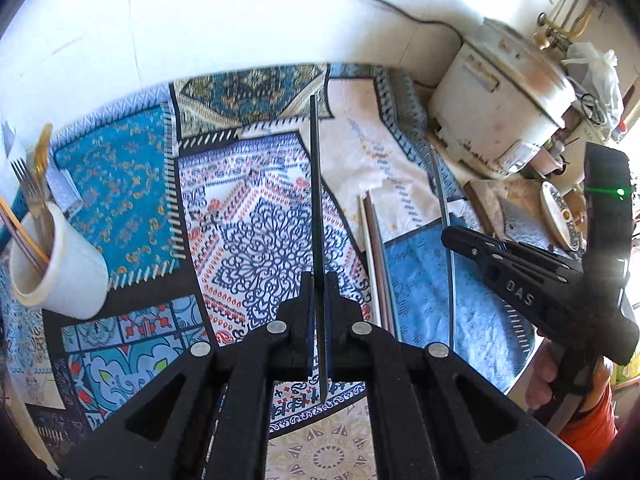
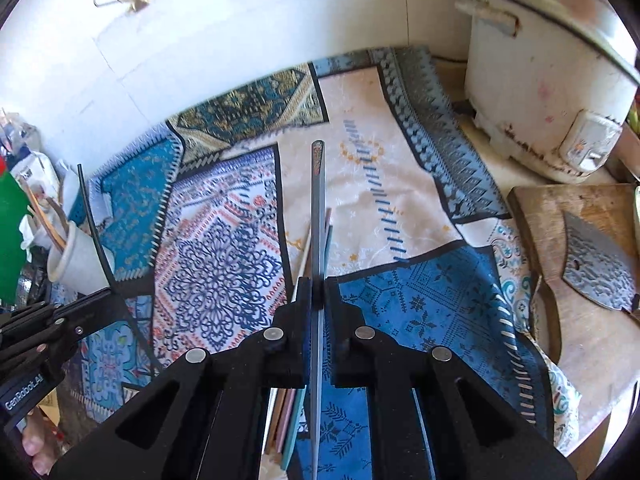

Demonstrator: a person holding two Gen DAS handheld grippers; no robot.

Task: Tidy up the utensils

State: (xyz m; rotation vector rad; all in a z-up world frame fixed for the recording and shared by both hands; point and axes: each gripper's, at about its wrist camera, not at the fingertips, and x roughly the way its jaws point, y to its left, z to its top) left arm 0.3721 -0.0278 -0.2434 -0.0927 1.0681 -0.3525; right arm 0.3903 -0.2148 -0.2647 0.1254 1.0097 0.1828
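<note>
My left gripper (image 1: 319,280) is shut on a dark chopstick (image 1: 316,184) that points away over the patterned cloth. My right gripper (image 2: 319,286) is shut on a grey chopstick (image 2: 318,208) with a decorated tip; the gripper also shows in the left wrist view (image 1: 452,236), with that chopstick (image 1: 444,200). Several loose chopsticks (image 1: 376,256) lie on the cloth, and show under the right gripper (image 2: 306,248). A white cup (image 1: 60,268) at the left holds a fork (image 1: 28,188), a gold utensil and chopsticks; it also shows in the right wrist view (image 2: 78,256), behind the left gripper (image 2: 92,300).
A patchwork cloth (image 1: 248,216) covers the table. A white rice cooker (image 1: 504,108) stands at the back right, also in the right wrist view (image 2: 536,80). A wooden cutting board (image 2: 584,320) with a cleaver (image 2: 596,268) lies at the right. A white wall is behind.
</note>
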